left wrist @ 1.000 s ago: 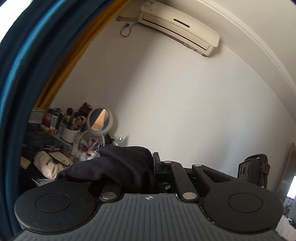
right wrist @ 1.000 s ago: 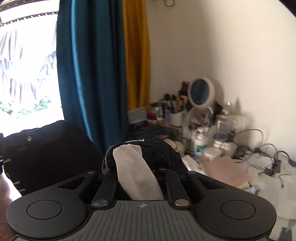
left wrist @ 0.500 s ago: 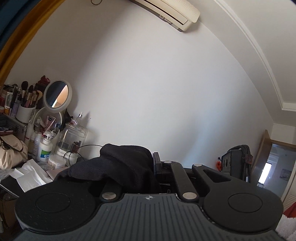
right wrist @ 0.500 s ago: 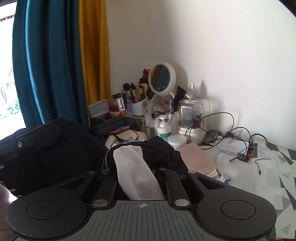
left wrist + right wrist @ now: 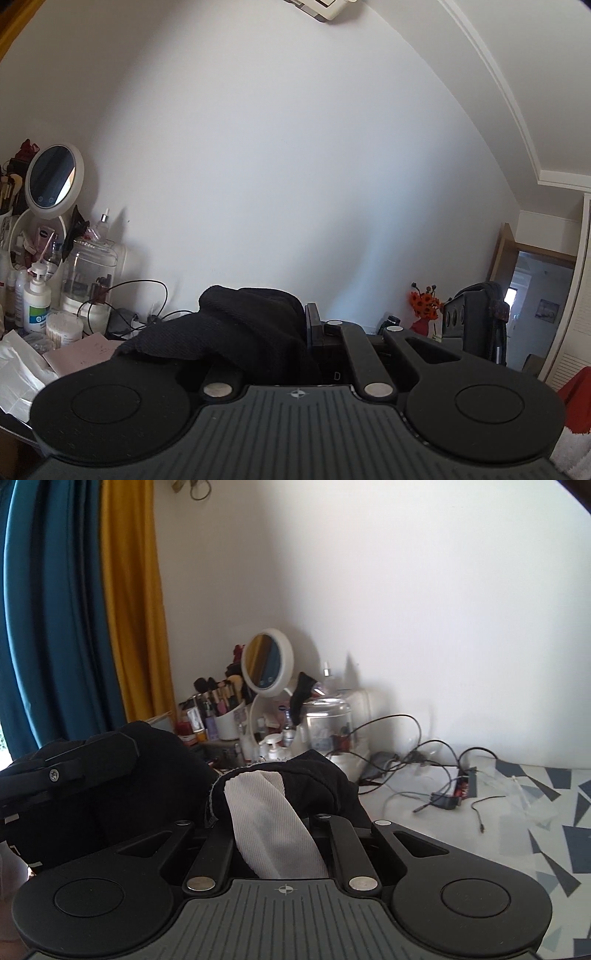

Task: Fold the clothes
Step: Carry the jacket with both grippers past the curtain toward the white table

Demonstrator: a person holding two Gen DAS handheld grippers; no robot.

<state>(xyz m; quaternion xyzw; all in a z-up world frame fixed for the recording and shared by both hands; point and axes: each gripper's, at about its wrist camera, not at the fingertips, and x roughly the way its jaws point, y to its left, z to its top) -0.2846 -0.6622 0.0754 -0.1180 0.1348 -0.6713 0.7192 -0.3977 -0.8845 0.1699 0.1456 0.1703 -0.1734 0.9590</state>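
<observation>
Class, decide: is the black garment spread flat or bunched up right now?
Bunched. The black garment humps in folds over the right gripper, pale lining showing; the left gripper pinches another wad.

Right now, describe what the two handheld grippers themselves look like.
Both match. The left gripper and right gripper have matte black bodies with a ribbed grey centre plate bearing a small crosshair mark, round black discs at each side, and black linkage bars pinned with silver rivets that run forward to the jaws. No cables or sleeves show.

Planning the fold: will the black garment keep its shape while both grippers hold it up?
Probably not. The black garment bunches and droops over the left gripper, so it looks floppy. At the right gripper its white lining has flipped outward, suggesting soft fabric.
</observation>
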